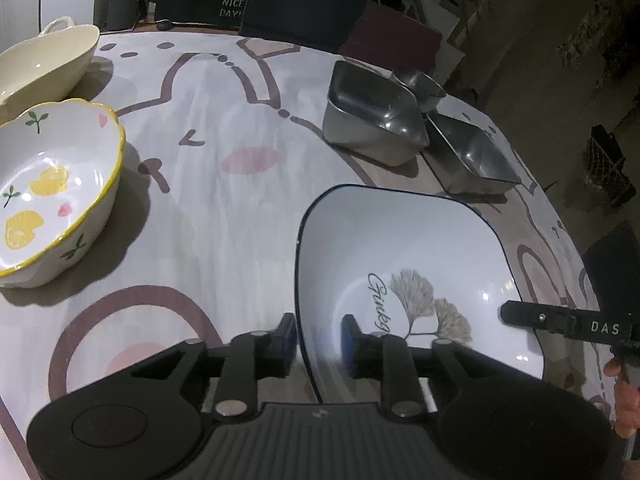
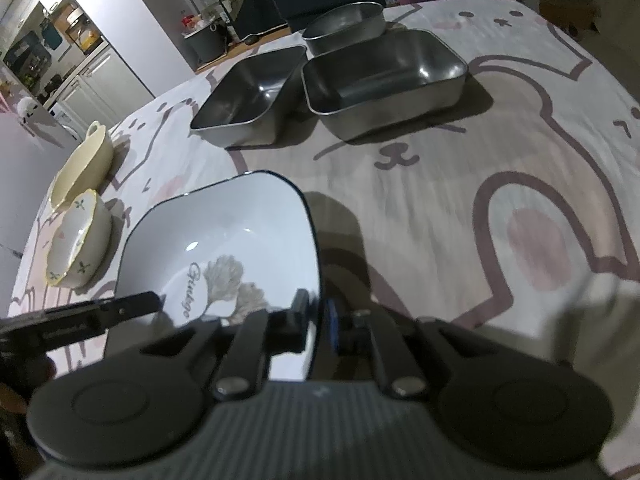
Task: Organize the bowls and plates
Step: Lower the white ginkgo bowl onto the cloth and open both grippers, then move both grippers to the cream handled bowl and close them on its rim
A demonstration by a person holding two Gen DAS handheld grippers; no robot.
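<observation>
I have both sets of fingers straddling the rim of the square bowl, which sits on the desk near me. My left gripper has its fingers a modest gap apart, 1 outside the wall and 1 inside; the rim runs between them with daylight on both sides, so nothing is clamped. My right gripper brackets the opposite rim with a narrower gap, and I cannot tell whether its pads press the wall. The bowl is glossy white ceramic with a thin dark edge, rounded corners, and a ginkgo leaf print with script inside. Farther left stand a scalloped bowl with a yellow rim and lemon motifs, and a plain cream dish with a loop handle. Across the desk, 3 dull steel trays cluster together, smooth-walled and rectangular. The cloth is soft, printed with cartoon bears.
</observation>
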